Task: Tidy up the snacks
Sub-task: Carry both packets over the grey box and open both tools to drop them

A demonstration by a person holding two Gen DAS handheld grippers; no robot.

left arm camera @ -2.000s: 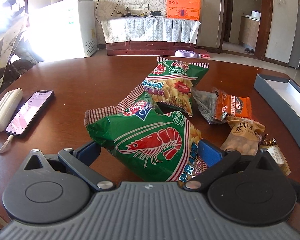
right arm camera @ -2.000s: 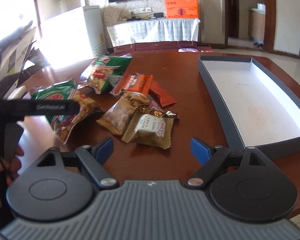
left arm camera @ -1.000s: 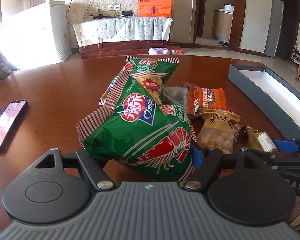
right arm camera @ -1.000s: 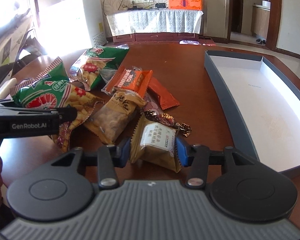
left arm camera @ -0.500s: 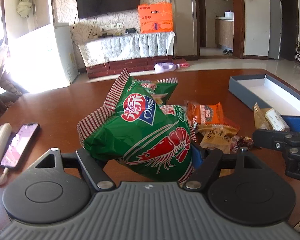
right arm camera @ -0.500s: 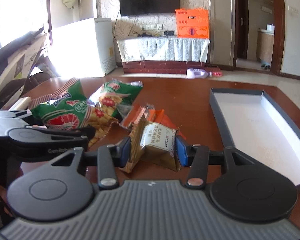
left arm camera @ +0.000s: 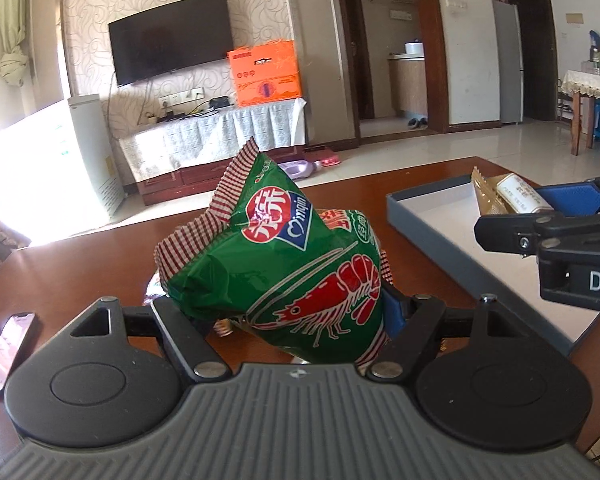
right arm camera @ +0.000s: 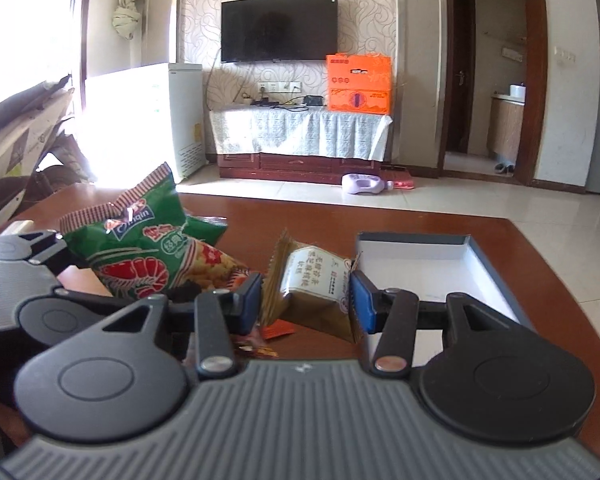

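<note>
My left gripper (left arm camera: 288, 312) is shut on a green prawn-cracker bag (left arm camera: 284, 268) with a red shrimp print, held up off the brown table (left arm camera: 80, 264). The same bag (right arm camera: 140, 248) shows at the left of the right wrist view, in the left gripper's black fingers (right arm camera: 48, 256). My right gripper (right arm camera: 306, 296) is shut on a small gold snack packet (right arm camera: 312, 284) with a white label, also lifted. That packet (left arm camera: 508, 196) appears at the right of the left wrist view, over the grey box (left arm camera: 424, 216) with a white inside. The box (right arm camera: 452, 240) lies just right of the held packet.
A phone (left arm camera: 8, 344) lies at the table's left edge. An orange wrapper (right arm camera: 278, 328) of the snack pile peeks out under the right gripper. Beyond the table are a TV stand (right arm camera: 300, 136), a white freezer (right arm camera: 140, 120) and a doorway (left arm camera: 384, 60).
Both grippers rose off the table with their snacks. The left one swung right, so the grey box came closer. The snack pile dropped almost out of sight below them.
</note>
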